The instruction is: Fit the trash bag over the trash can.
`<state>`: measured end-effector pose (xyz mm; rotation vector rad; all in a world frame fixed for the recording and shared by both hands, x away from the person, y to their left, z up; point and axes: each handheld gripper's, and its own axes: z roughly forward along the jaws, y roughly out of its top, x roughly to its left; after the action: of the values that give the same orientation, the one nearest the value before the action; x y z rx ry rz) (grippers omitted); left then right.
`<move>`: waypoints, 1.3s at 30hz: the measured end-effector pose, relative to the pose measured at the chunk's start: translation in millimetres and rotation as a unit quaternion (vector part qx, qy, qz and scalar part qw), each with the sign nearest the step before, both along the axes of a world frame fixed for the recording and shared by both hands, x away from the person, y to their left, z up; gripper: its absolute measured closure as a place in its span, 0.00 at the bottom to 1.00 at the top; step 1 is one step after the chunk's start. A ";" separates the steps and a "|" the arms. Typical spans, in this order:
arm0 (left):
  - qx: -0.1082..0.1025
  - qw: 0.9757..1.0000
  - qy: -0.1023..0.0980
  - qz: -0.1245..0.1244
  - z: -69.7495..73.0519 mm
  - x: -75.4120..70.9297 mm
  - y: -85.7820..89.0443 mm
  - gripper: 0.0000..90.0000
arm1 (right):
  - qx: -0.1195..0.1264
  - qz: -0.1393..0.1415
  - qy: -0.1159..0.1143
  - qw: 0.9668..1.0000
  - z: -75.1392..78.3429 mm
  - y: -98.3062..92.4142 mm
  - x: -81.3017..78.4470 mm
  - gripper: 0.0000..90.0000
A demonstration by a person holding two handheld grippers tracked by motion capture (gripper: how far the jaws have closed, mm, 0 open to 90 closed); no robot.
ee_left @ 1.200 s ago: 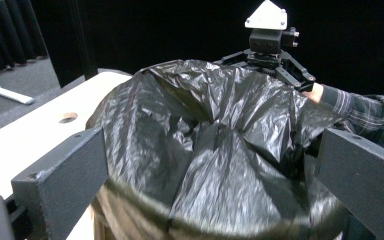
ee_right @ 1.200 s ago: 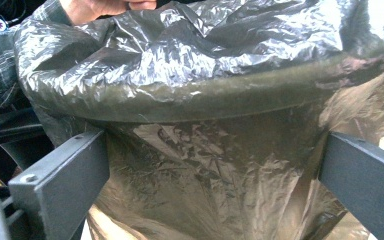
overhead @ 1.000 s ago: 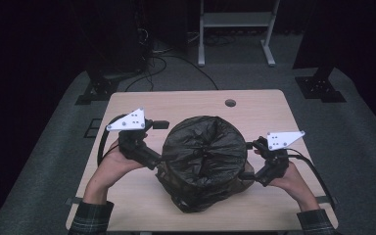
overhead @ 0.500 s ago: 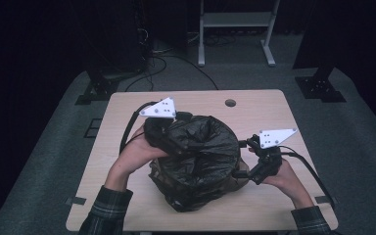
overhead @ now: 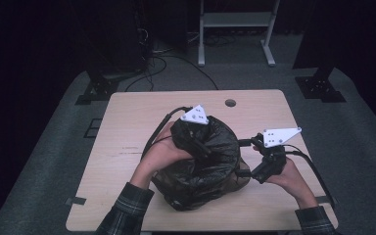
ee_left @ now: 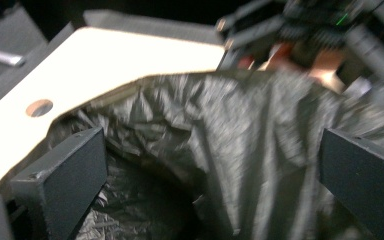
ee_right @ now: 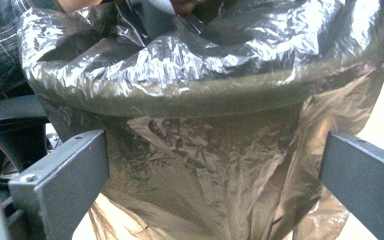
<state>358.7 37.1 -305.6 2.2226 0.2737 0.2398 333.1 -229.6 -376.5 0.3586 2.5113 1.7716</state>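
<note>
Black bag (overhead: 205,161) over bin at tabletop (overhead: 127,147) centre. Left tool (ee_left: 210,165) above bag mouth, jaws wide apart, view blurred, perhaps not touching. Right tool (ee_right: 215,170) beside bag, jaws spread.

Black plastic bin bag (overhead: 203,161) drawn over a round bin, standing on the table slightly toward 6 o'clock of centre. Film is thin, glossy and heavily crinkled; in the right gripper view (ee_right: 205,115) it reads semi-translucent grey-brown, stretched over the bin's rim as a folded band, with loose film hanging in pleats below and flaring onto the tabletop. Mouth is open: the left gripper view (ee_left: 240,150) looks across the rim into a dark, wrinkled interior. From above, the bag bulges upward at its 11 o'clock side and spreads in slack folds toward 7 o'clock. Bin itself is hidden under the film.
</note>
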 end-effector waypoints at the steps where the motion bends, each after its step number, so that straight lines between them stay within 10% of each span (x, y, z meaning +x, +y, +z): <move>1: 0.012 1.000 -0.001 0.004 -0.8 0.4 -1.9 0.00 | 0.000 0.000 0.000 1.000 -0.2 -0.1 0.1 0.00; 28: 0.152 0.986 0.068 -0.009 -39.5 18.1 -46.9 0.00 | -0.004 -0.007 0.003 1.000 -4.5 -4.9 0.5 0.00; 39: 0.143 0.987 0.062 -0.041 -23.8 -0.1 -44.8 0.00 | -0.002 -0.012 0.002 1.000 -2.8 -9.1 -0.3 0.00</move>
<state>358.6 -7.7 -329.4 2.5313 0.2252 0.1015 332.8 -238.7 -379.4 0.3904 2.5011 1.7590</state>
